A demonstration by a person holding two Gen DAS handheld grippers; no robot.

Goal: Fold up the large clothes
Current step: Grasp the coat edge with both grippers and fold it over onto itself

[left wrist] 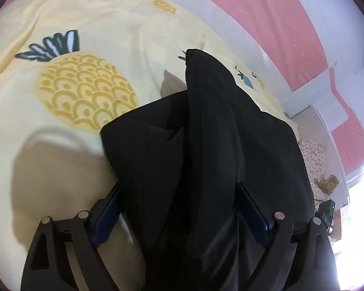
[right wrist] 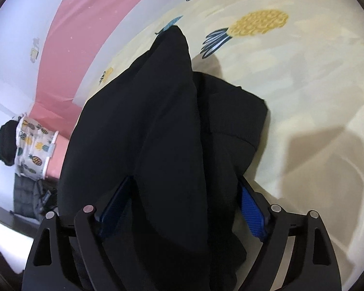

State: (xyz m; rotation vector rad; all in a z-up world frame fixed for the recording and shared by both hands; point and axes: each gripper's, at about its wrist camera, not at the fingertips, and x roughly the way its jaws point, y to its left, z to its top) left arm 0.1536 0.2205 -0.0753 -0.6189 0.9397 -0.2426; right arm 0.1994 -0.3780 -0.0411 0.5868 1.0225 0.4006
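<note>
Here I have both grippers spread wide, blue pads apart: left gripper (left wrist: 178, 191) and right gripper (right wrist: 185, 186) each straddle a ridge of the black garment (left wrist: 206, 133) without pinching it. The garment lies bunched on the pineapple-print sheet (left wrist: 72, 84). Beyond stands a pink and white wall (left wrist: 267, 12).

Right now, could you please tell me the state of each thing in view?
Bulky black padded garment: folded into a bundle, lying on the bed, running between both grippers' fingers.
Yellow pineapple-print bedsheet: spread out, lightly creased.
Left gripper: open wide.
Right gripper: open wide.
</note>
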